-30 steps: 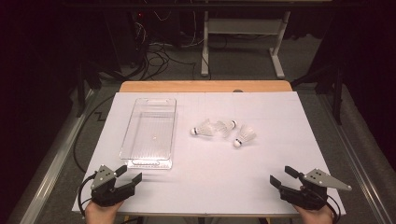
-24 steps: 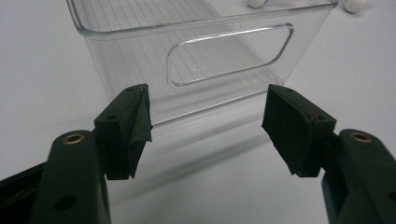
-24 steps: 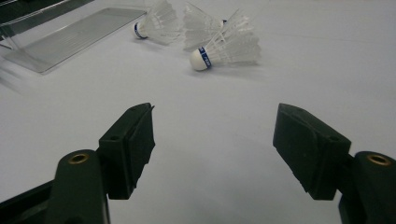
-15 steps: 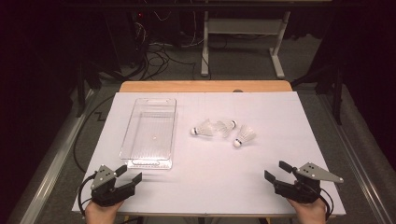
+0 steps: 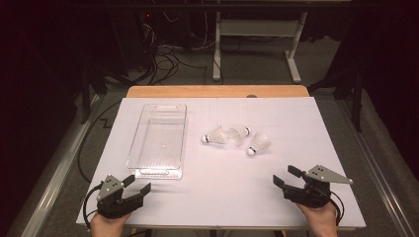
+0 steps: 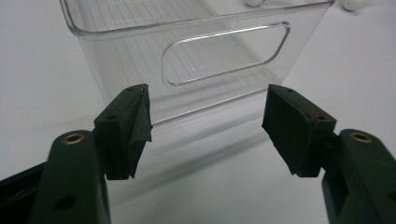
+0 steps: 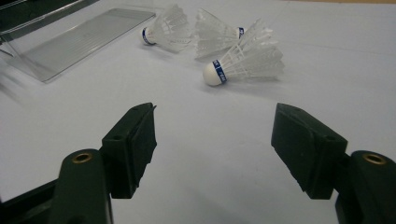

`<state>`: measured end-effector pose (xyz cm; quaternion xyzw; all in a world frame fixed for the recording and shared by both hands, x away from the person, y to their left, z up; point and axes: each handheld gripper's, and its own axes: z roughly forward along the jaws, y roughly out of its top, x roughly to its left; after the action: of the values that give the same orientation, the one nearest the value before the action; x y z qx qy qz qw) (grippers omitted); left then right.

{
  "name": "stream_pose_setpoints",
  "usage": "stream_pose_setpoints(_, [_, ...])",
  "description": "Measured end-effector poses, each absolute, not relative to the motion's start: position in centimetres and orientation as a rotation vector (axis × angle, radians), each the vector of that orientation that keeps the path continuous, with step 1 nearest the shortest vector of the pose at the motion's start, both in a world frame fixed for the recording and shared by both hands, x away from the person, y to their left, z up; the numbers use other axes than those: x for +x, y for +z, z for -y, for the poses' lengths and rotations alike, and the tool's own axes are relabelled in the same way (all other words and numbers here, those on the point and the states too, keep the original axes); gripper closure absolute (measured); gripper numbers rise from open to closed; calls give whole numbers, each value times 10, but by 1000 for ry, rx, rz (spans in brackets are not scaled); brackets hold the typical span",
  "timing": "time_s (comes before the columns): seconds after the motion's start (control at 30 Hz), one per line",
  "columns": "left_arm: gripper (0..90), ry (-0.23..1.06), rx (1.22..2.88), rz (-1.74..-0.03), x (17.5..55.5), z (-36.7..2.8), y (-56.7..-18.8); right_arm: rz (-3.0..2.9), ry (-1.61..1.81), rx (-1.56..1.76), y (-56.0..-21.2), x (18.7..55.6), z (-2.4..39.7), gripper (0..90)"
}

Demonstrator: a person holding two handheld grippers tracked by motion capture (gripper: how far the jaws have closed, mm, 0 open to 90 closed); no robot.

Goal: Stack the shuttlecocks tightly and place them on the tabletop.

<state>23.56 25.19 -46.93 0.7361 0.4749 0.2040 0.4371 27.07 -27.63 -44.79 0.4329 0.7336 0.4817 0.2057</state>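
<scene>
Three white shuttlecocks lie on their sides mid-table: one at the left, one in the middle, one nearest the right hand. A clear plastic bin stands empty to their left. My left gripper is open near the table's front left, just short of the bin's near end wall. My right gripper is open at the front right, pointed at the shuttlecocks, with nothing between its jaws.
The white table top ends in a wooden strip at the back. Beyond it stand a desk frame and loose cables on the floor. Metal rails run along both sides of the table.
My right gripper has moved left and a little forward toward the shuttlecocks. The left gripper has stayed put.
</scene>
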Motion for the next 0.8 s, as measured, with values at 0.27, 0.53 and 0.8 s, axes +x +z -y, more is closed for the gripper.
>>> stream_pose_setpoints(0.27, [336, 508, 1828, -1188, 235, -252, -470, -2056, 1336, 1212, -447, 278, 270, 331])
stream_pose_setpoints(0.53, [336, 501, 1833, -1187, 236, -252, -470, -2070, 1331, 1214, -445, 290, 260, 343])
stream_pose_setpoints(0.8, [336, 502, 1833, -1187, 236, -252, -470, -2081, 1302, 1213, -445, 299, 251, 353])
